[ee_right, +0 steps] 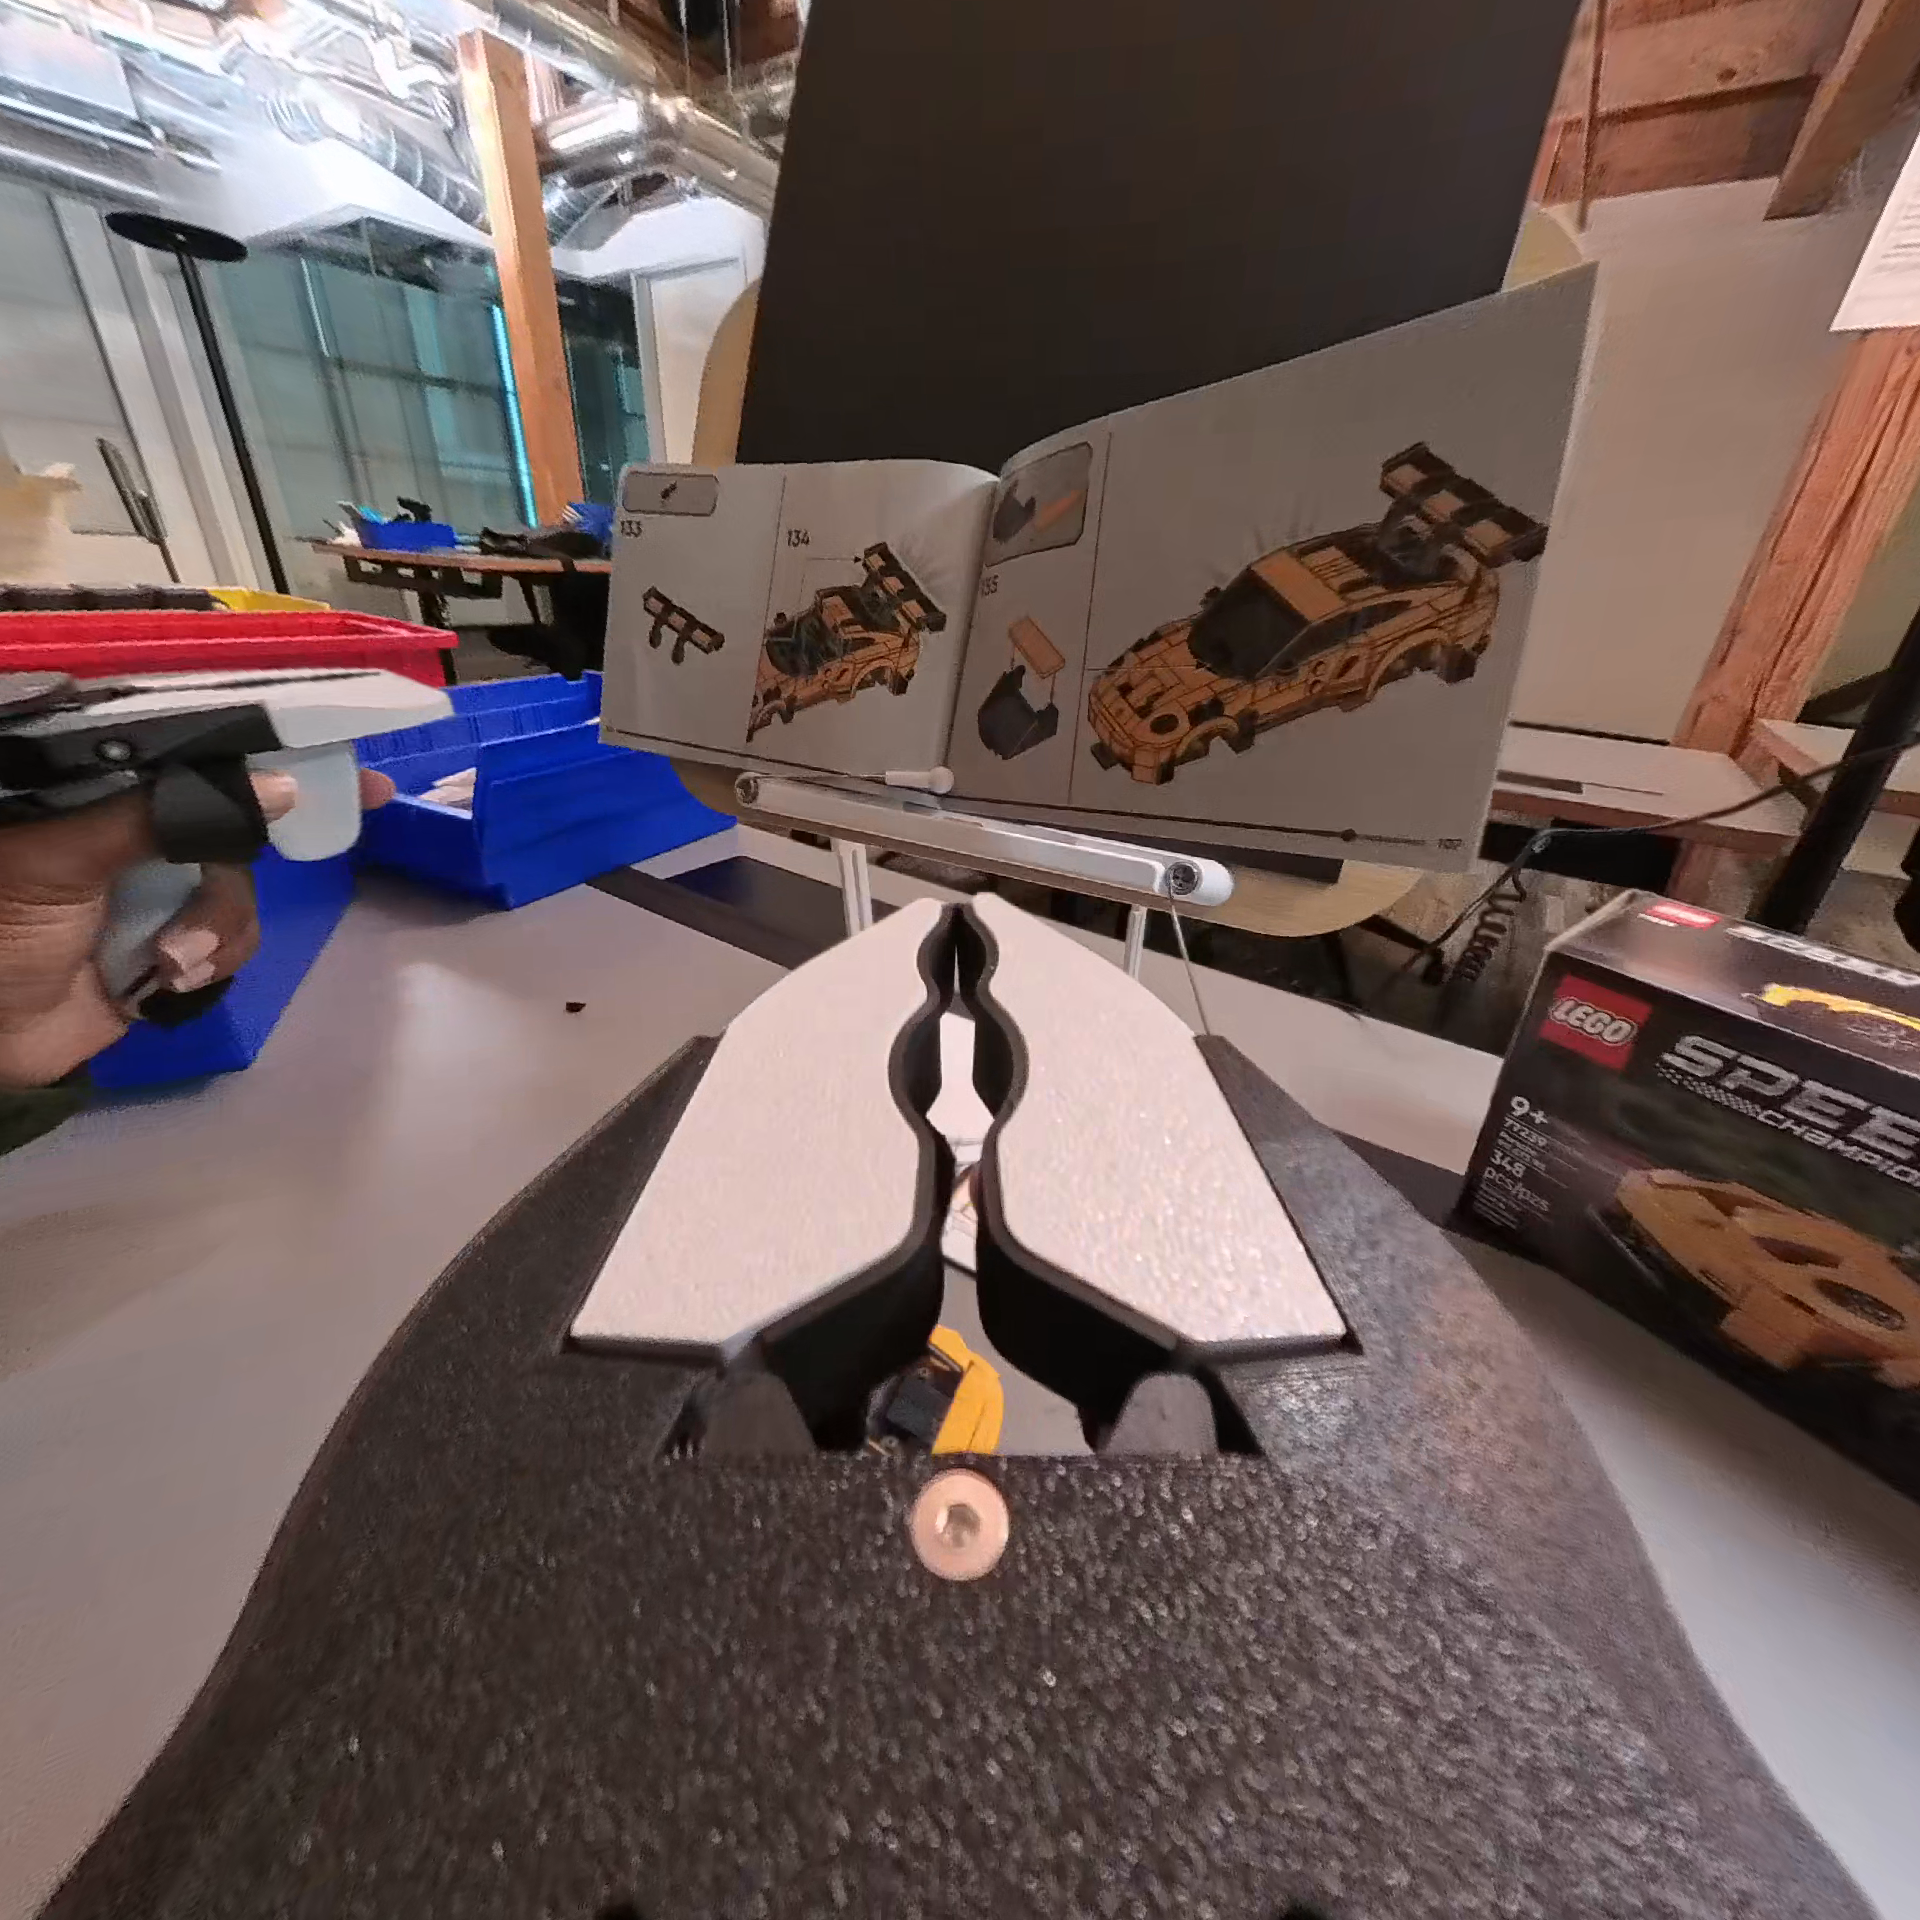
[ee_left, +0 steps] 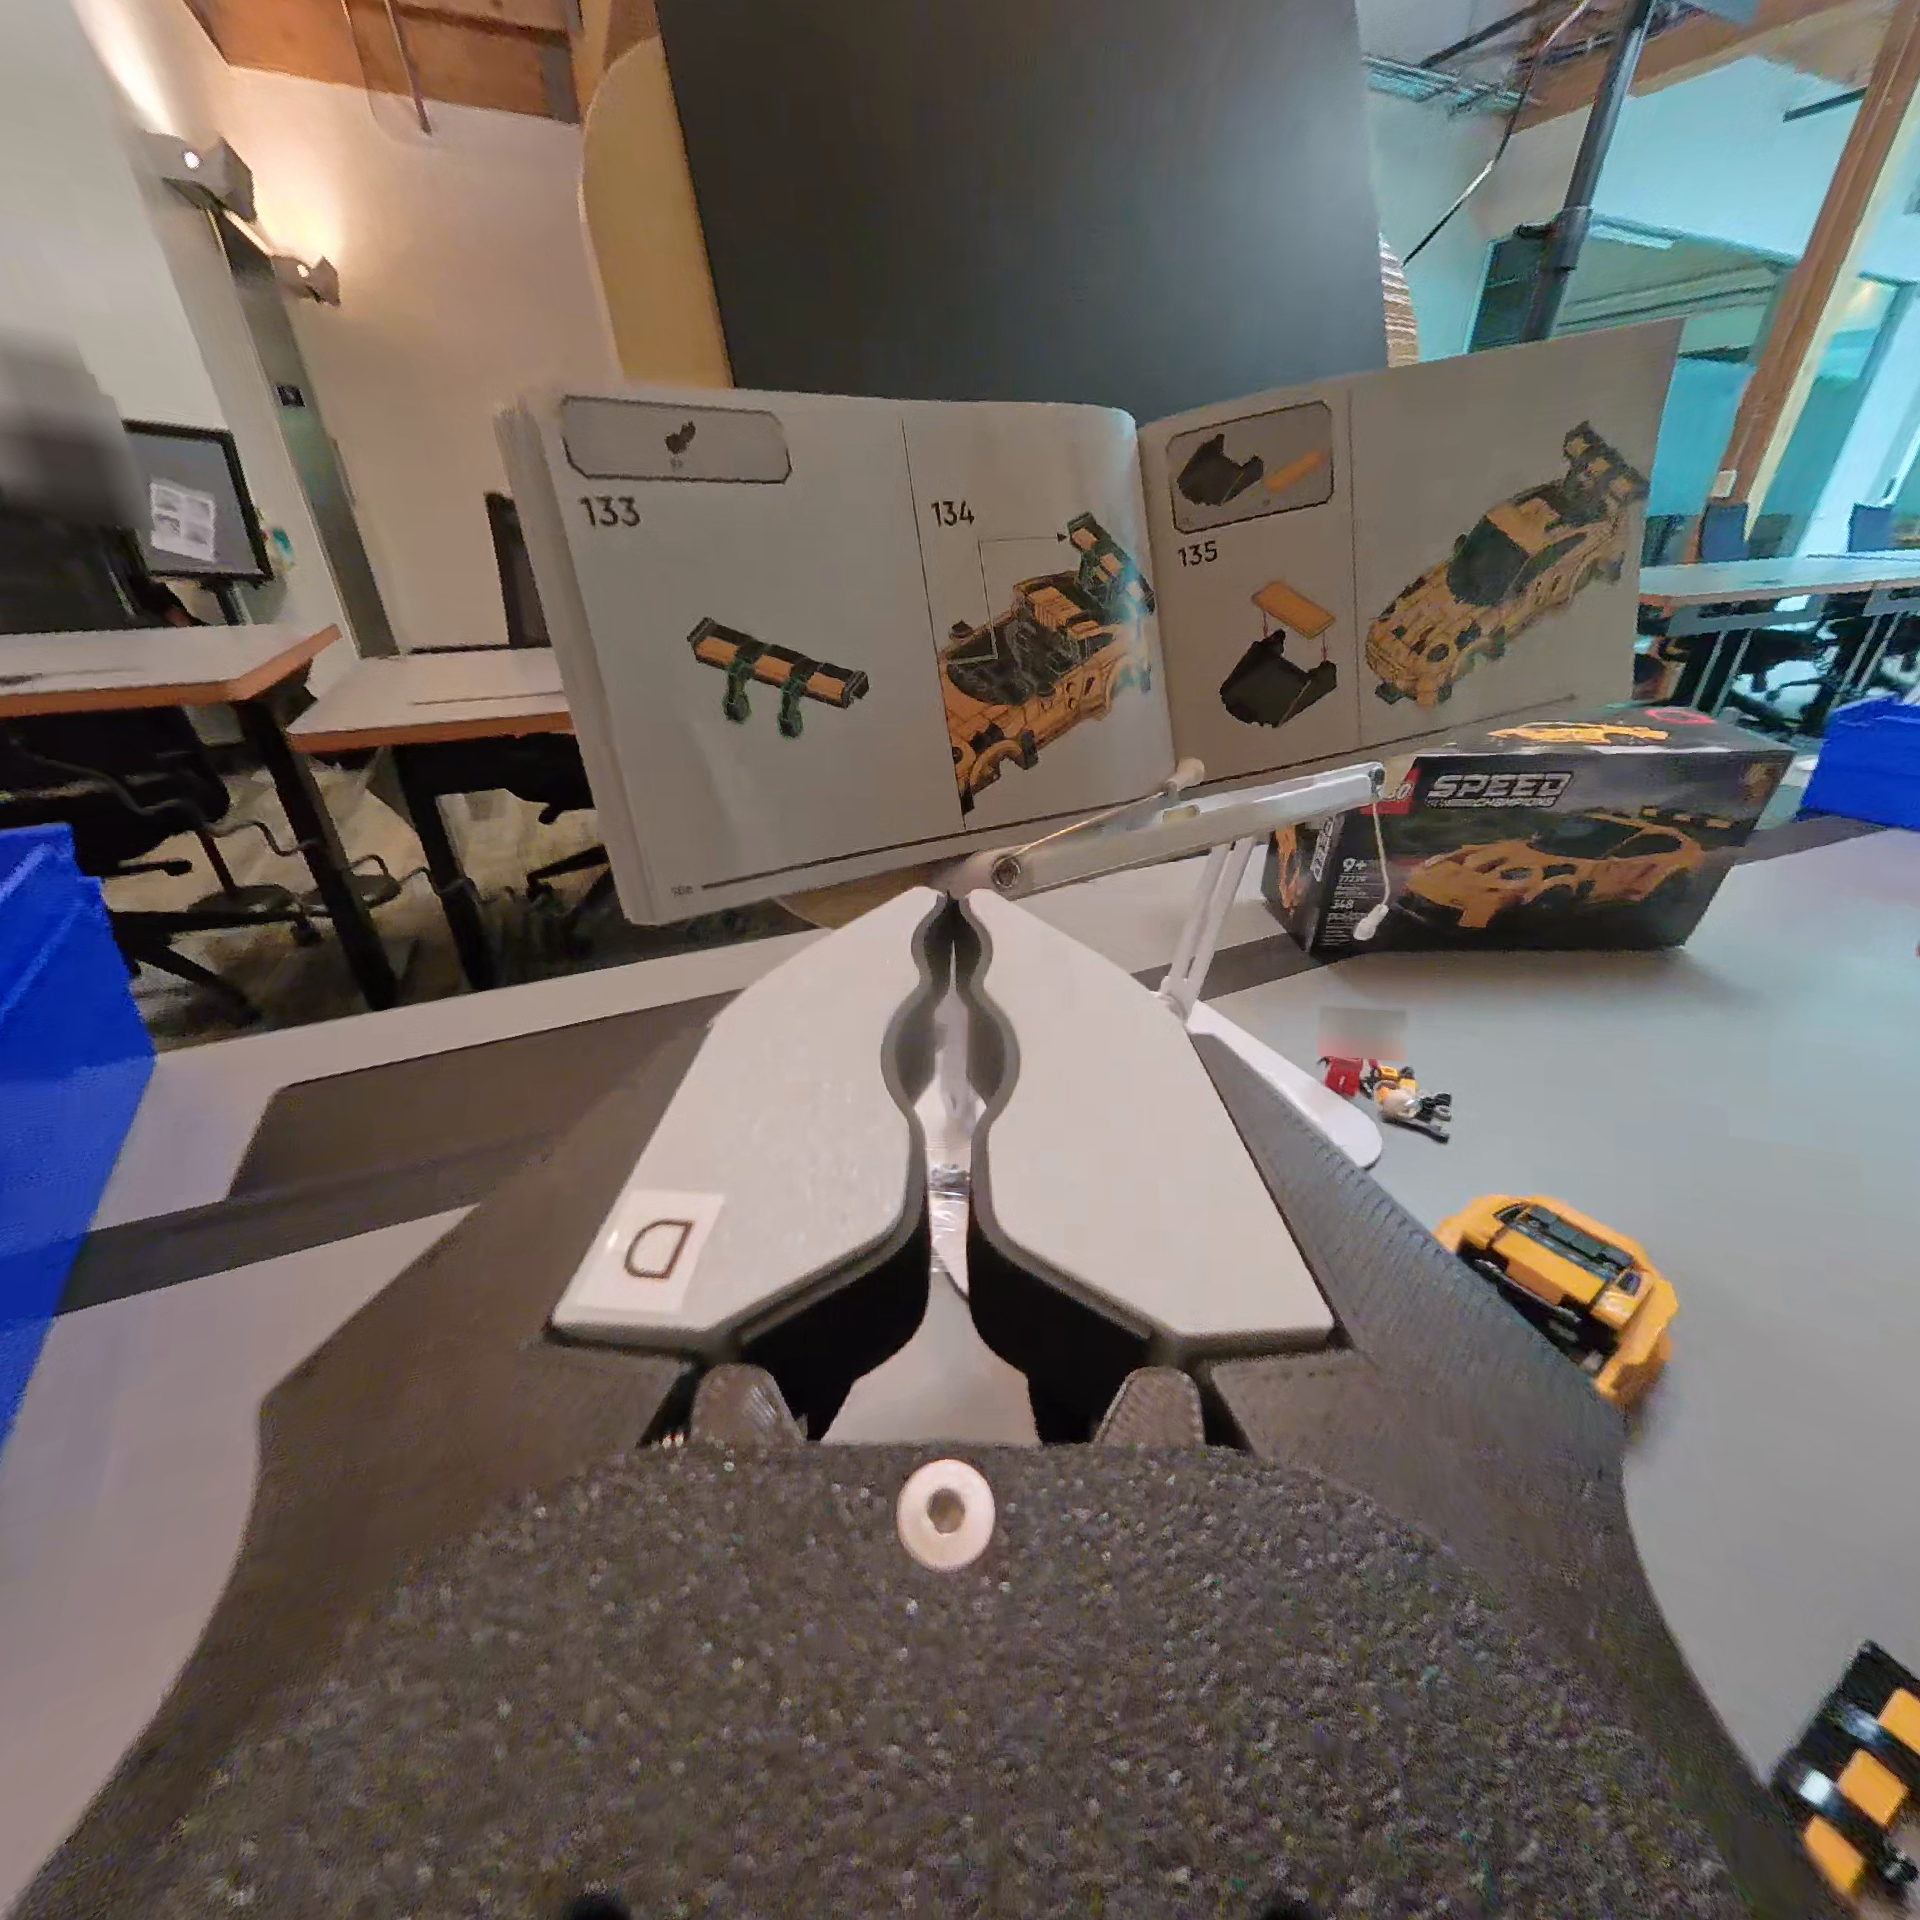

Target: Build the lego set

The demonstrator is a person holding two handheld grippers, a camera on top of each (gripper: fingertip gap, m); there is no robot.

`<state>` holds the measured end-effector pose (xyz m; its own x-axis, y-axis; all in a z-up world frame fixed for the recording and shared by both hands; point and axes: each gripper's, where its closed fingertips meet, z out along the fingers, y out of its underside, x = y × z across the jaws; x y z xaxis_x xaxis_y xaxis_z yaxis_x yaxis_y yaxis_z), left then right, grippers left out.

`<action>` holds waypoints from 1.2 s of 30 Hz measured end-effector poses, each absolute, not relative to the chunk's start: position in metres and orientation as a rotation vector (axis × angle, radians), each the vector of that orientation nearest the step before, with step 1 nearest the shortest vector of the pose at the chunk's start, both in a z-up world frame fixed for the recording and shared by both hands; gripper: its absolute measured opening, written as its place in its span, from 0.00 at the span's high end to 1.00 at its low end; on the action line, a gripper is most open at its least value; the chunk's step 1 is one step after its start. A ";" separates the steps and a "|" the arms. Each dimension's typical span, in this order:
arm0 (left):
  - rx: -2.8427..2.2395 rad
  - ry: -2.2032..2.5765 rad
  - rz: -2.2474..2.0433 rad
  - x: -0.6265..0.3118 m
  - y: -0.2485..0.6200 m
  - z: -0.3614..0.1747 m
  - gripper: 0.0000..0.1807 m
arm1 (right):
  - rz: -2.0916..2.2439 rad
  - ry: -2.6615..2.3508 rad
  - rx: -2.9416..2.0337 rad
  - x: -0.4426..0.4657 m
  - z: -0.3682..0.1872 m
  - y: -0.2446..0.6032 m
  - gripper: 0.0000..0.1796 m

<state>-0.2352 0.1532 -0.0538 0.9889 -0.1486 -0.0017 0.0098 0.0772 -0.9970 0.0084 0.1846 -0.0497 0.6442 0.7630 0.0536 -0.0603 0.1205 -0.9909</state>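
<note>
Your left gripper (ee_left: 951, 914) is closed tip to tip, holding nothing; right gripper (ee_right: 961, 920) likewise, fingertips touching, empty. The yellow lego car (ee_left: 1558, 1288) sits on the grey table (ee_left: 1714, 1091) to the right of your left gripper, long axis running diagonally from far-left to near-right; which end is the front is unclear. Instruction booklet (ee_left: 1039, 613) is open on its white stand (ee_left: 1184, 816), set box (ee_left: 1538, 852) to its right. Blue bins (ee_right: 540, 790) at left, contents not readable.
</note>
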 end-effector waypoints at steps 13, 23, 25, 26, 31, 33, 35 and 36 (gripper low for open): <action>-1.391 0.053 0.073 -0.268 0.188 0.004 1.00 | 0.615 -0.660 -1.284 0.012 -0.063 0.195 1.00; -1.369 0.014 0.081 -0.279 0.240 0.020 1.00 | 0.641 -0.663 -1.323 0.012 -0.073 0.202 1.00; -1.379 0.013 0.076 -0.281 0.241 0.015 1.00 | 0.652 -0.662 -1.337 0.012 -0.076 0.204 1.00; -1.379 0.016 0.071 -0.281 0.240 0.014 1.00 | 0.655 -0.661 -1.341 0.011 -0.078 0.204 1.00; -1.396 0.066 0.009 -0.276 0.234 0.011 1.00 | 0.649 -0.668 -1.338 0.011 -0.078 0.204 1.00; -1.412 0.090 -0.012 -0.274 0.229 0.011 1.00 | 0.630 -0.674 -1.324 0.013 -0.075 0.203 1.00; -1.411 0.107 0.006 -0.278 0.217 0.019 1.00 | 0.619 -0.673 -1.314 0.015 -0.071 0.203 1.00; -1.423 0.126 0.026 -0.283 0.209 0.024 1.00 | 0.619 -0.669 -1.309 0.016 -0.069 0.202 1.00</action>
